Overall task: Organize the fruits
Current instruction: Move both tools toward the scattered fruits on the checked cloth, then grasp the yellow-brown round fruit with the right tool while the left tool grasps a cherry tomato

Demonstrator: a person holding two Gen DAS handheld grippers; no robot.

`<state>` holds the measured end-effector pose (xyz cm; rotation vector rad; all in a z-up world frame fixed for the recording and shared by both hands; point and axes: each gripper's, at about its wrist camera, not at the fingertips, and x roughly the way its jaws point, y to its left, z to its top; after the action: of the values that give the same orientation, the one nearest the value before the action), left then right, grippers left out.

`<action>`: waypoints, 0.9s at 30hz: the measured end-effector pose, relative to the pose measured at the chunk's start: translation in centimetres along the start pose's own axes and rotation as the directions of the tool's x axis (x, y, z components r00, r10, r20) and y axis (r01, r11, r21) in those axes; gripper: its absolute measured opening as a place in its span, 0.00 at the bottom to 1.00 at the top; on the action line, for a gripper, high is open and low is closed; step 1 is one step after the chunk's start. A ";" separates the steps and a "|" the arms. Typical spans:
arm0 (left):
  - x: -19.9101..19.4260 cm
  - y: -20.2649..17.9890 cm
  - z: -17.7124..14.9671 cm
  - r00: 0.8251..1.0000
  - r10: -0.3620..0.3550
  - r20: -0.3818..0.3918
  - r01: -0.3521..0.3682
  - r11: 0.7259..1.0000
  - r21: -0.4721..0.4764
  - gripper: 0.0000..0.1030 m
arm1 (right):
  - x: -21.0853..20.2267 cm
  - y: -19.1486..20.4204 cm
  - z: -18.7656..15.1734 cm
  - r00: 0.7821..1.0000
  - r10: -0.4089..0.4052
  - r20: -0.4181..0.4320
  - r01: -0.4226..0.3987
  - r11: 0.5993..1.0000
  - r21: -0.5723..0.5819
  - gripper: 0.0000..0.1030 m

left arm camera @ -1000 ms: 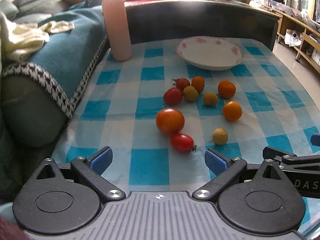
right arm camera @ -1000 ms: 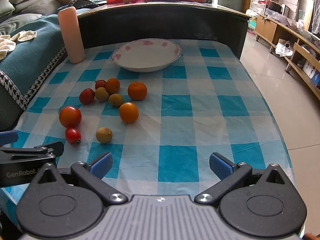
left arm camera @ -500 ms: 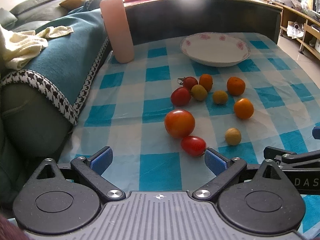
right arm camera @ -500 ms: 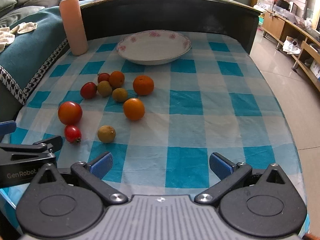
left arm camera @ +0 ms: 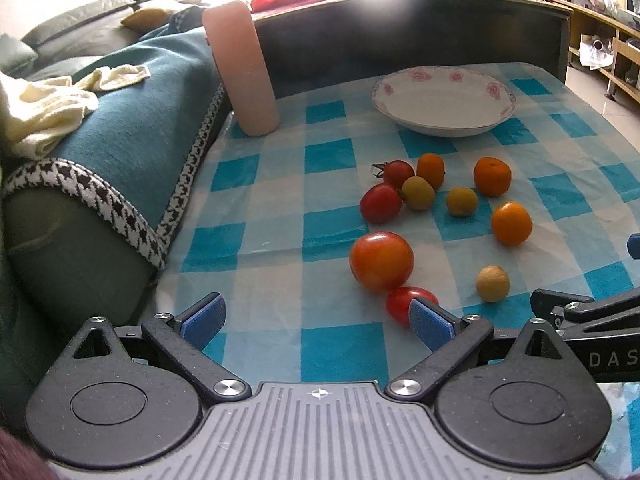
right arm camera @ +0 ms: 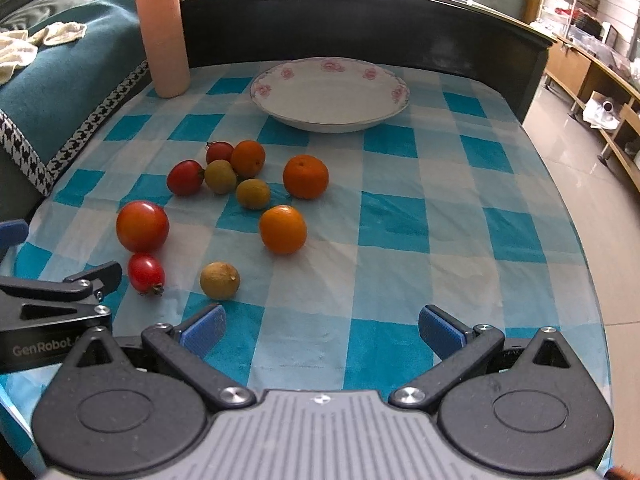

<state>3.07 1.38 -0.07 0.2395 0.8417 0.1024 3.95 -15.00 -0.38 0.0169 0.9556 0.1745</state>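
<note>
Hovering low over the near edge of the checked tablecloth (right arm camera: 400,216), the left gripper (left arm camera: 316,320) and right gripper (right arm camera: 322,330) both gape wide, released and holding nothing. Tomatoes (left arm camera: 381,261), oranges (right arm camera: 283,229) and small yellowish fruits (right arm camera: 220,281) lie scattered mid-table, left of centre, while the flowered plate (right arm camera: 264,90) sits beyond them at the far side.

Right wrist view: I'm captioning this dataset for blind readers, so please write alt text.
The open right gripper hovers over a blue checked tablecloth, empty. Ahead lie loose tomatoes, oranges and small tan fruits, with an empty floral plate and a pink cylinder beyond.
</note>
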 end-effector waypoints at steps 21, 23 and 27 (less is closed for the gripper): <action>0.8 2.2 0.7 0.999 0.035 -0.008 -0.036 0.999 -0.010 0.98 | 1.7 2.0 2.7 0.993 0.119 0.002 -0.118 0.986 -0.114 0.97; 0.8 2.0 0.6 1.000 0.018 -0.015 -0.018 1.000 -0.002 0.98 | 1.9 2.2 3.1 0.992 0.123 -0.002 -0.122 0.983 -0.138 0.94; 0.7 1.4 0.4 1.000 0.009 -0.012 -0.008 0.999 0.037 0.98 | 2.7 2.0 3.7 0.984 0.176 -0.029 -0.178 0.972 -0.154 0.85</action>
<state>3.87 2.75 0.04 0.2773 0.8549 0.0963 8.16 -12.34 -0.28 -0.0436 0.9533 0.4149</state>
